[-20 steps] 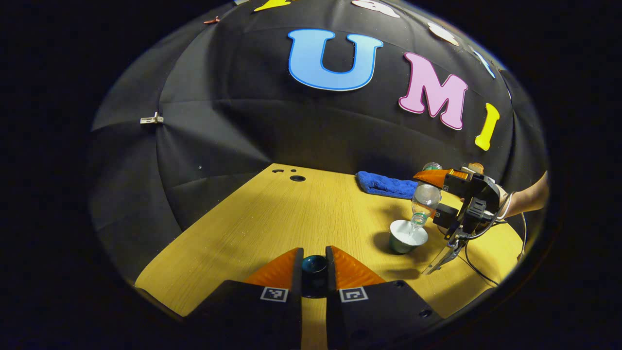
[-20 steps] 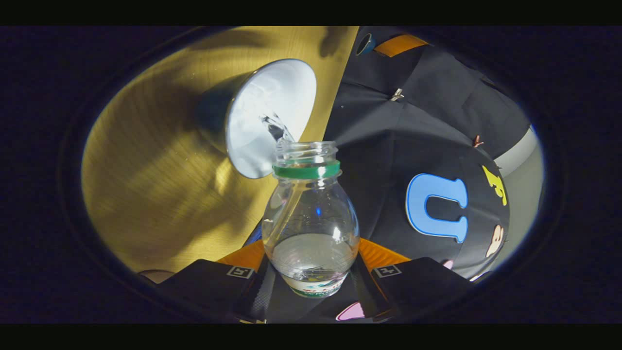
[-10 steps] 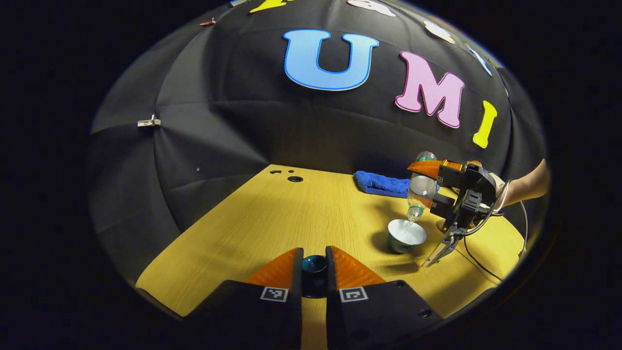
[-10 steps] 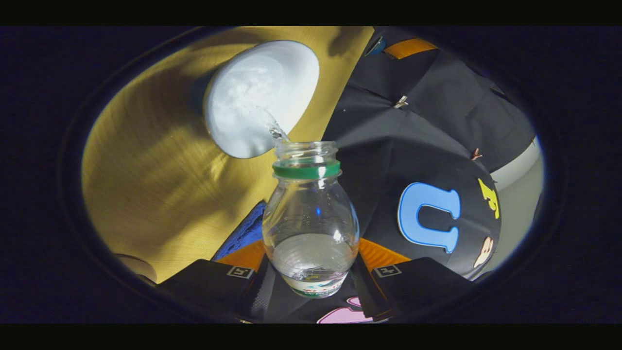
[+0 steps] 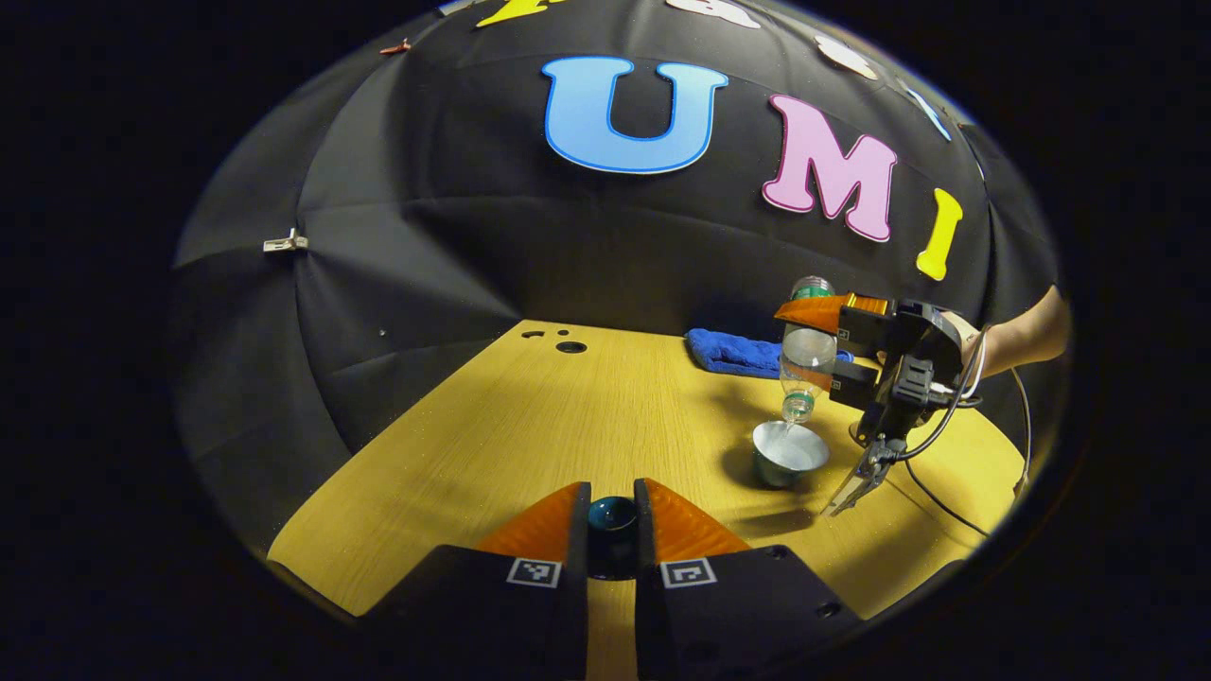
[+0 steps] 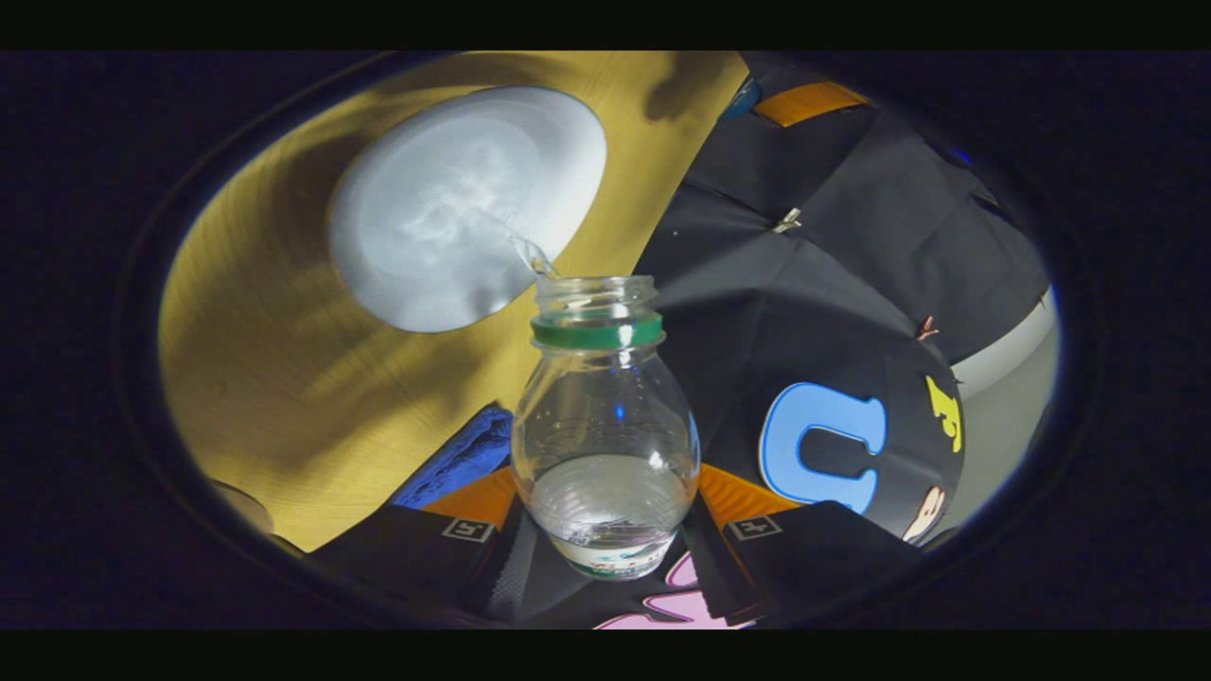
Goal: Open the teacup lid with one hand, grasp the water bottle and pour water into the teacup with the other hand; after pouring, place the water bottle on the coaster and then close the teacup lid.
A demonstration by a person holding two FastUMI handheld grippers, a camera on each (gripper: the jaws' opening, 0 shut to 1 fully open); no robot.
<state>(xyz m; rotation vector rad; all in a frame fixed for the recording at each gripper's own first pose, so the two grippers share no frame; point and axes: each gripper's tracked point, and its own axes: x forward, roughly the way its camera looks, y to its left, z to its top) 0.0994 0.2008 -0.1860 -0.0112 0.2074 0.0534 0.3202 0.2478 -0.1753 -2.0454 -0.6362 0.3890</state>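
A dark teal teacup lid (image 5: 612,515) sits between my left gripper's (image 5: 612,518) fingers, which are shut on it low above the wooden table (image 5: 530,426). Off to the right stands the lidless teacup (image 5: 788,454), white inside. Above it my right gripper (image 5: 812,345) holds a clear water bottle (image 5: 806,355), tipped with its mouth down over the cup. In the right gripper view the gripper (image 6: 605,515) is shut on the bottle (image 6: 605,426). A thin stream of water (image 6: 525,251) runs from the green-ringed mouth into the teacup (image 6: 464,208). Little water is left in the bottle.
A blue cloth (image 5: 733,352) lies at the table's far edge behind the cup. Small holes (image 5: 570,347) mark the table's back left corner. A black cable (image 5: 946,515) trails from the right gripper, held by a hand (image 5: 1017,345). A pale round disc (image 6: 236,501) lies beside the cloth.
The right gripper has risen a little and tipped the bottle steeper over the cup while water keeps flowing. The left gripper has stayed put with the lid.
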